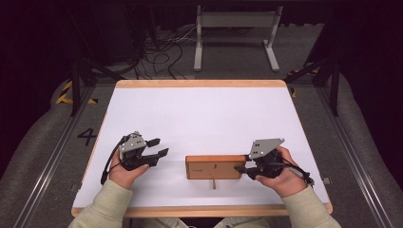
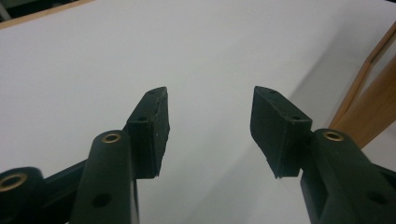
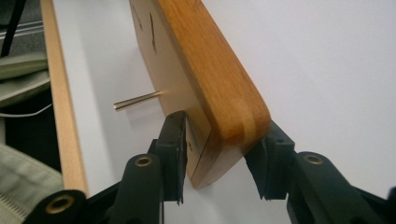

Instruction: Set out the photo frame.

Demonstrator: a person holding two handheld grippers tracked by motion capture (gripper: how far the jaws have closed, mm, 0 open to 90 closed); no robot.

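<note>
We judge the main risk to be a weak hold: the right gripper [image 3: 219, 163] has only the rounded end of the wooden block [image 1: 215, 166] between its jaws, and in the right gripper view the left pad [image 3: 177, 154] sits at the block's face with a thin gap, so we cannot tell whether both pads truly press. A lift from here could let the block pivot around that corner and drop, since nearly all its length hangs beyond the jaws. The thin metal pin [image 3: 137, 100] sticking out of the block's broad face could also snag the table [image 1: 199, 109] or bend if the block tips toward the table's near edge.

Taking the block as our landmark: it stands on its long edge near the table's near edge, the right gripper is at its right end, straddling it, and the left gripper [image 1: 157, 147] hangs well apart from its left end, jaws spread with nothing between them.
</note>
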